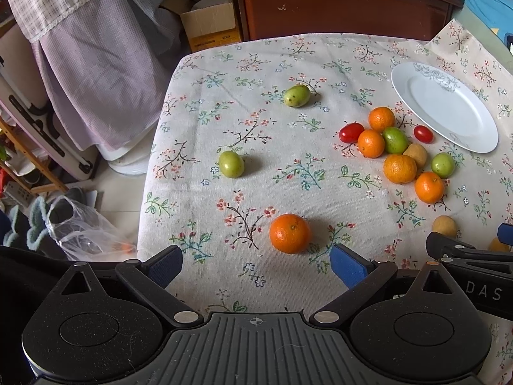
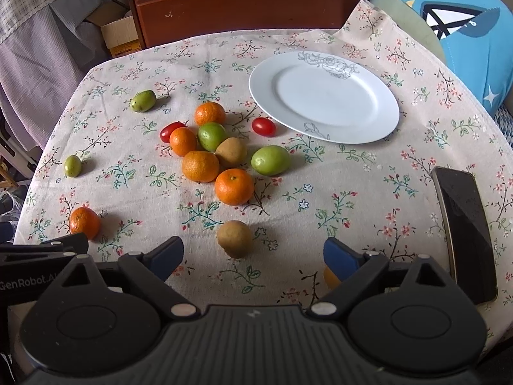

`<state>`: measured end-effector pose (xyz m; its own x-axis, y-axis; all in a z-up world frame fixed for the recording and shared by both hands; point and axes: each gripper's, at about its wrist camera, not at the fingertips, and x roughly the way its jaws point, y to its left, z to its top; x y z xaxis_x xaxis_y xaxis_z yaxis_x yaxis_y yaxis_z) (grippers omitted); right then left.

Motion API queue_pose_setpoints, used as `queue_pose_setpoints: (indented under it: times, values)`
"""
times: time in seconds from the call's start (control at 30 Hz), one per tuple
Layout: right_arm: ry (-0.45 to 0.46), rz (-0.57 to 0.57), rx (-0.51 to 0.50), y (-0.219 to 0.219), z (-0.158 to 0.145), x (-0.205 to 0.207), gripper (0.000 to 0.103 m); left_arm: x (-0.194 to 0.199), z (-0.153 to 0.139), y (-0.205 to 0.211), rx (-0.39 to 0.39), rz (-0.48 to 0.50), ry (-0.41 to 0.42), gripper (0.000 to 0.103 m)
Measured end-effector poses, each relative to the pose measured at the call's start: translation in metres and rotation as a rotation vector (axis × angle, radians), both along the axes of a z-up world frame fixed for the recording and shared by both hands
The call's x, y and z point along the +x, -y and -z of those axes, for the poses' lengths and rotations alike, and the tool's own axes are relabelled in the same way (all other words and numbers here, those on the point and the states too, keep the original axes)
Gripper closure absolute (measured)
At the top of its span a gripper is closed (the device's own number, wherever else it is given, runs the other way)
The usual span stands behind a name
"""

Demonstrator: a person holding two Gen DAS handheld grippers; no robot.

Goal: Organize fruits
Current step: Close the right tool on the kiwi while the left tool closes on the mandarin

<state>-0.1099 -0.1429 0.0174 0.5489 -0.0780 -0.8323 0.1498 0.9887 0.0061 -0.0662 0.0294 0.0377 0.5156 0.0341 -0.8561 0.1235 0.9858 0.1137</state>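
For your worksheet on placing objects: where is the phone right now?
In the right wrist view, the phone lies on the tablecloth at the right edge, below the white plate.

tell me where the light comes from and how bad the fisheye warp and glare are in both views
Left wrist view: the near orange casts a soft shadow up and to its right, so the light is diffuse; the table edge bows strongly. Right wrist view: the white plate is bright but not blown out, the phone screen shows a dull sheen, and the corners go dark.
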Motion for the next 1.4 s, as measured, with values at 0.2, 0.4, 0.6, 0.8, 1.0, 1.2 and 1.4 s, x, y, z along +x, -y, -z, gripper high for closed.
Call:
queue_pose_setpoints:
  times: [0.2, 0.4, 0.6, 0.8, 1.0, 1.2, 1.4]
  values:
    - [0.008, 0.005, 0.009, 0.004, -0.001, 0.000, 0.009, 0.000, 0.003, 0.000, -0.002, 0.020, -0.005, 0.003]
    - [0.061, 0.040, 0.045, 0.025, -0.012, -0.005, 0.009, 0.005, 0.001, -0.016, -0.058, -0.004, 0.015, 0.003]
    - [0.090, 0.096, 0.113, 0.045, -0.013, -0.006, 0.014, 0.003, 0.006, -0.027, -0.076, -0.009, 0.024, 0.004]
    - [0.080, 0.027, 0.152, 0.038, -0.006, -0.006, 0.029, 0.004, 0.009, -0.034, -0.096, -0.015, 0.034, 0.005]
    - [0.061, -0.008, 0.191, 0.034, 0.002, -0.009, 0.040, 0.002, 0.010, -0.031, -0.112, 0.008, 0.045, 0.005]
    - [0.052, -0.030, 0.202, 0.029, 0.006, -0.007, 0.048, 0.000, 0.008, -0.030, -0.116, 0.021, 0.070, 0.006]
    - [0.032, -0.039, 0.228, 0.025, 0.013, -0.003, 0.060, -0.002, 0.009, -0.026, -0.128, 0.049, 0.092, 0.016]
